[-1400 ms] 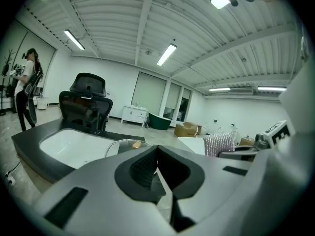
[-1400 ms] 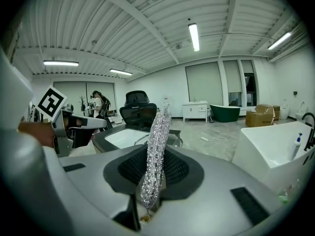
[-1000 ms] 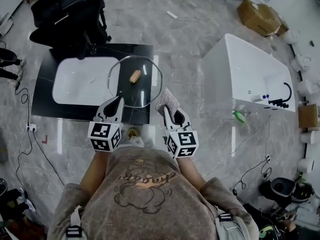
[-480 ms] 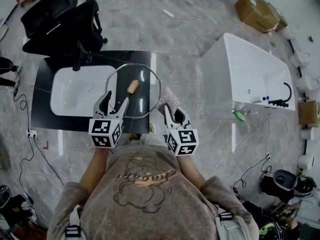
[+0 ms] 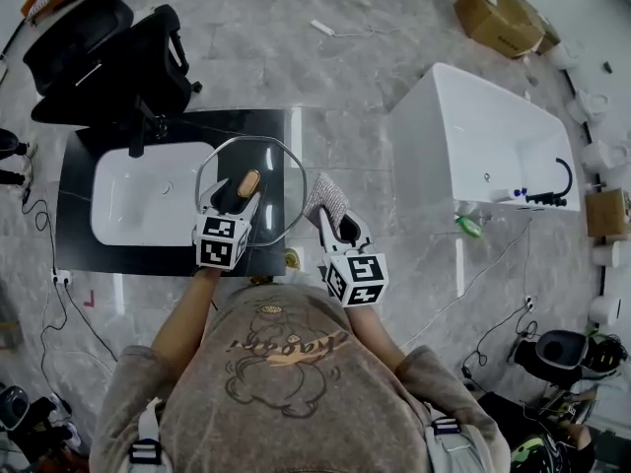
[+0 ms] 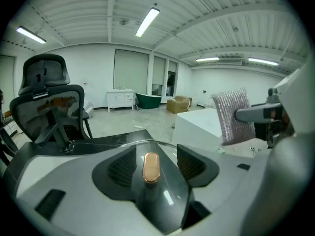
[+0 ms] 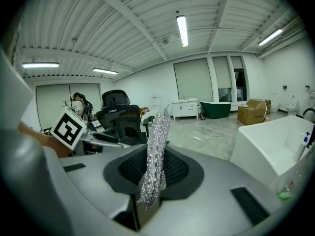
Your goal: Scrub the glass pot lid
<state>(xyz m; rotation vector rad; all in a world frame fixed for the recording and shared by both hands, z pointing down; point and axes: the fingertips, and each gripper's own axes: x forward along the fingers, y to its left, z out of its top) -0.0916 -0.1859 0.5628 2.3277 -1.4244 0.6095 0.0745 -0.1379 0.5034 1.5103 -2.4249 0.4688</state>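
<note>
Jaws just opened, the left gripper [image 5: 242,197] has moved from the near rim of the octagonal glass pot lid [image 5: 279,177], lying on the black counter [image 5: 79,254], to straddle its copper knob [image 5: 248,182] untouched. The right gripper [image 5: 333,227] clamps a silver mesh scrubber [image 5: 325,198]; scrubbing looks yet to start.

A black surface [image 5: 177,126] holds a white sink basin [image 5: 138,195] at its centre; the glass pot lid [image 5: 274,180] lies at 3 o'clock.

Lid [image 5: 278,187] on counter [image 5: 246,124], right of basin [image 5: 138,197]; bathtub [image 5: 473,136] farther right.
</note>
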